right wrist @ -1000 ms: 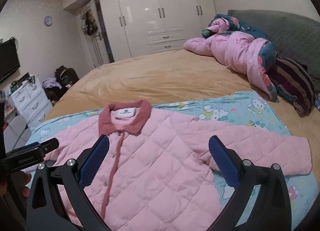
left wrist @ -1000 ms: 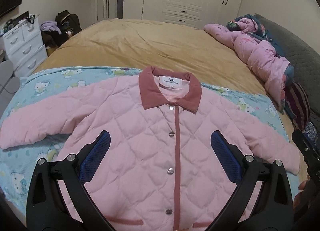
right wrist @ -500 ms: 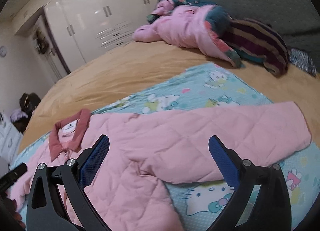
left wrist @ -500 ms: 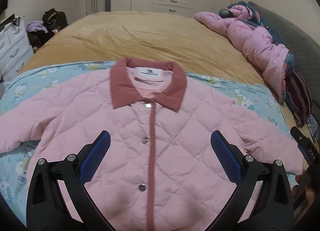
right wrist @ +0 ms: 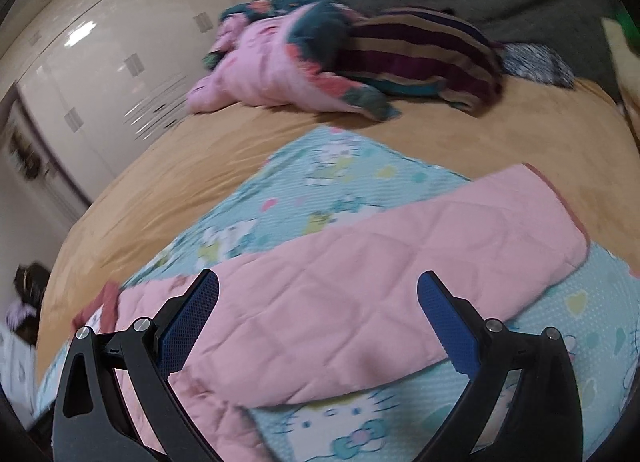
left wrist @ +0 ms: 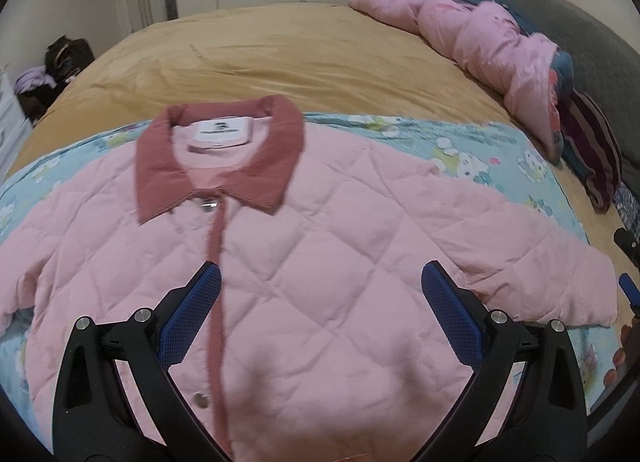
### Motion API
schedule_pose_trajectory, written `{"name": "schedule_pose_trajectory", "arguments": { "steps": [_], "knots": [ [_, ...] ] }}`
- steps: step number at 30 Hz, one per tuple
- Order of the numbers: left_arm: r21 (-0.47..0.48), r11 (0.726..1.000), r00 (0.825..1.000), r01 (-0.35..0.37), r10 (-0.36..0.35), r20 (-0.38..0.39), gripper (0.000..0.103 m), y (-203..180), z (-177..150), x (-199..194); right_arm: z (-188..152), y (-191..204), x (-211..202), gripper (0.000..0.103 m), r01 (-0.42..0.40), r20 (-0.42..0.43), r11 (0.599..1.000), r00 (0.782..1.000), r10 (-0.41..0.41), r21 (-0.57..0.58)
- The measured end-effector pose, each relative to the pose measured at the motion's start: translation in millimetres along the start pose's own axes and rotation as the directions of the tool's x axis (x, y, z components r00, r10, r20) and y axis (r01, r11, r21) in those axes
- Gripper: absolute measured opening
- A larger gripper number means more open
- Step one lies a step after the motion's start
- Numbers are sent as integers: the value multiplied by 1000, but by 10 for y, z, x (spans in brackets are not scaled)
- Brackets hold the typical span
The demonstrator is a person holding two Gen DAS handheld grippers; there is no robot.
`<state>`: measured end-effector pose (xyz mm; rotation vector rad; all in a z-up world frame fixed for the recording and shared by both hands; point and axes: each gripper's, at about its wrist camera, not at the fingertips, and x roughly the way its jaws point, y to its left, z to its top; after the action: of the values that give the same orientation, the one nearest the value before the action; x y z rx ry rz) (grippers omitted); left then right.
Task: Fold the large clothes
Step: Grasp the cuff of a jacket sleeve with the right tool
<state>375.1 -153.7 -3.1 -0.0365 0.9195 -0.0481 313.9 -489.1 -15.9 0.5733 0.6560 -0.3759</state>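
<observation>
A pink quilted jacket (left wrist: 320,262) with a dark pink collar (left wrist: 216,166) lies flat, face up and buttoned, on a blue cartoon-print sheet (left wrist: 480,150). My left gripper (left wrist: 320,318) is open and empty, low over the jacket's chest right of the button strip. My right gripper (right wrist: 318,322) is open and empty over the jacket's right sleeve (right wrist: 380,274), which stretches out to its cuff (right wrist: 560,206). The collar shows at the left edge of the right wrist view (right wrist: 100,306).
The sheet (right wrist: 320,182) lies on a tan bedspread (left wrist: 300,50). A pink duvet (left wrist: 480,30) and striped pillow (right wrist: 432,46) are heaped by the grey headboard (left wrist: 580,46). White wardrobes (right wrist: 100,62) stand beyond the bed. Bags (left wrist: 64,58) sit on the floor at left.
Both grippers have moved right and lower over the jacket. The left now sits over the chest right of the buttons; the right has swung from the body out over the right sleeve.
</observation>
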Motion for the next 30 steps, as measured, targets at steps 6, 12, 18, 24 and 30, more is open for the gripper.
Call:
{"name": "schedule_pose_trajectory", "arguments": {
  "steps": [6,12,18,24,30],
  "knots": [
    [40,999,1000,16,-16,-4,94,-216,62,130,61,-448,117,99,66,-11,986,998,-65,154],
    [58,997,999,45,-44,-17,94,-323,137,265,34,-1010,147,99,76,-17,911,997,-76,406],
    [59,996,997,66,-63,-49,94,-339,163,461,0,-1452,164,99,139,-8,825,987,-161,548],
    [49,996,995,69,-65,-74,94,-305,152,654,-24,-1673,410,99,157,-62,791,987,-150,591],
    [32,996,992,87,-84,-99,94,-229,151,758,-12,-1767,670,99,137,-43,821,990,-137,554]
  ]
}}
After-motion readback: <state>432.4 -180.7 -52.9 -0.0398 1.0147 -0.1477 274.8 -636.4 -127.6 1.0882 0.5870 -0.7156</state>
